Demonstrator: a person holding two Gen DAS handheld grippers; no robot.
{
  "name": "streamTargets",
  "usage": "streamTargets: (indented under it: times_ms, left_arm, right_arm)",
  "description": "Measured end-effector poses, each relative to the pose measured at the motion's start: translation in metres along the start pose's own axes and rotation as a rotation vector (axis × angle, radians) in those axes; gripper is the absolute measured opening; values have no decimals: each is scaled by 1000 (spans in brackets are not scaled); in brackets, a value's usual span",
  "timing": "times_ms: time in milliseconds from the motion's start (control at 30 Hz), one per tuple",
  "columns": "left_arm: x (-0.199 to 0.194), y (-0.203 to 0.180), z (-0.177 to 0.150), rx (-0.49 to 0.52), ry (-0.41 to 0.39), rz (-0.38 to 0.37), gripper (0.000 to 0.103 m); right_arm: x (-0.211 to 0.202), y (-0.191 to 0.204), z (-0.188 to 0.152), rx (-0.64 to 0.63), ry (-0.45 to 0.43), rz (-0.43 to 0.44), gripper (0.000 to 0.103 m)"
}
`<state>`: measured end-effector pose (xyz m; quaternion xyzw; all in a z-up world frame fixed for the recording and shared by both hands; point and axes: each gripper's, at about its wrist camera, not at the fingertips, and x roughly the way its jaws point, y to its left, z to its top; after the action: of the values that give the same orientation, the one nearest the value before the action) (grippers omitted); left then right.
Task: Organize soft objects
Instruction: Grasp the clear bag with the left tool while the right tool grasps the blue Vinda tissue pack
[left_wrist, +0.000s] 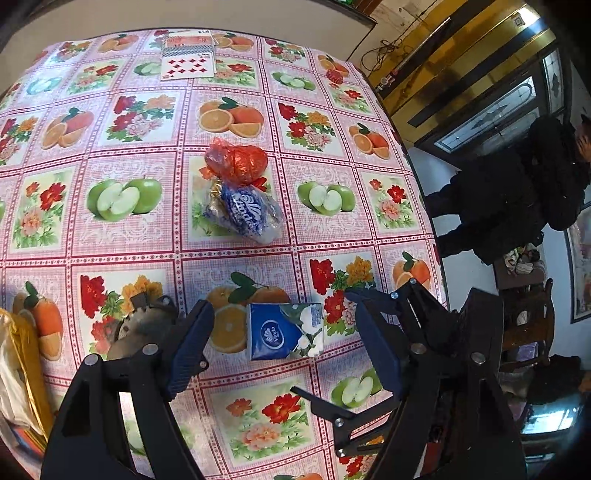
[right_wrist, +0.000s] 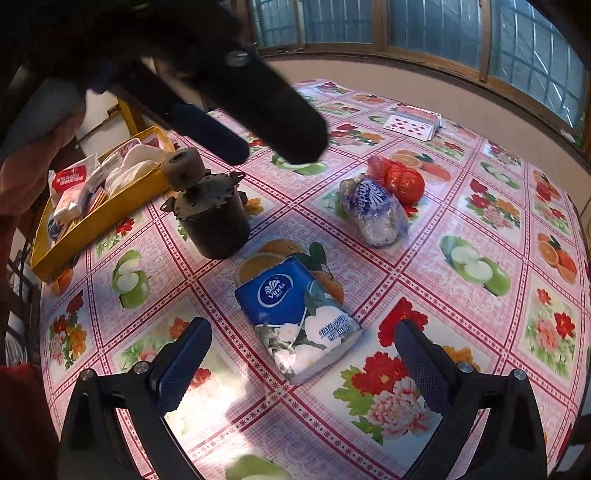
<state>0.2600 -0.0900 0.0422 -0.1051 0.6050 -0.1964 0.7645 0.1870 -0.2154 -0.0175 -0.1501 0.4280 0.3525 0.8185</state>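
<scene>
A blue and white Vinda tissue pack (left_wrist: 286, 330) (right_wrist: 295, 314) lies flat on the fruit-print tablecloth. My right gripper (right_wrist: 301, 328) is open, with its blue fingers on either side of the pack and apart from it. My left gripper (left_wrist: 280, 301) (right_wrist: 271, 151) is also open and empty, hovering above the table, and the pack shows between its fingers. Farther off sit a crumpled blue and white plastic wrapper (left_wrist: 245, 212) (right_wrist: 373, 210) and a balled red plastic bag (left_wrist: 236, 162) (right_wrist: 402, 181), touching each other.
A yellow tray (right_wrist: 99, 221) (left_wrist: 26, 339) holding several soft packs sits at the table's left edge. A dark metal motor (right_wrist: 210, 218) (left_wrist: 144, 325) stands beside it. Playing cards (left_wrist: 188, 61) (right_wrist: 413, 123) lie at the far side. A person in dark clothes (left_wrist: 517, 184) stands beyond the table's right edge.
</scene>
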Motion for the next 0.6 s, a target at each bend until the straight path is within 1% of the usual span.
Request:
streamTargets:
  times_ms: [100, 200, 333, 400, 533, 600]
  left_arm:
    - [15, -1, 19, 28, 59, -16, 79]
    - [28, -4, 37, 46, 75, 10, 79]
    - [50, 2, 57, -3, 93, 44, 79]
    - [62, 9, 65, -43, 98, 72, 79]
    - [83, 20, 69, -89, 119, 137, 79]
    - [91, 20, 67, -88, 137, 126, 79]
  right_arm:
    - [8, 1, 4, -28, -13, 32, 100]
    - [19, -1, 8, -45, -9, 47, 100]
    - [34, -6, 12, -43, 2, 74, 100]
    - [38, -8, 14, -41, 0, 85, 100]
    - [45, -9, 16, -48, 6, 108, 100]
    - [49, -9, 17, -52, 17, 119, 100]
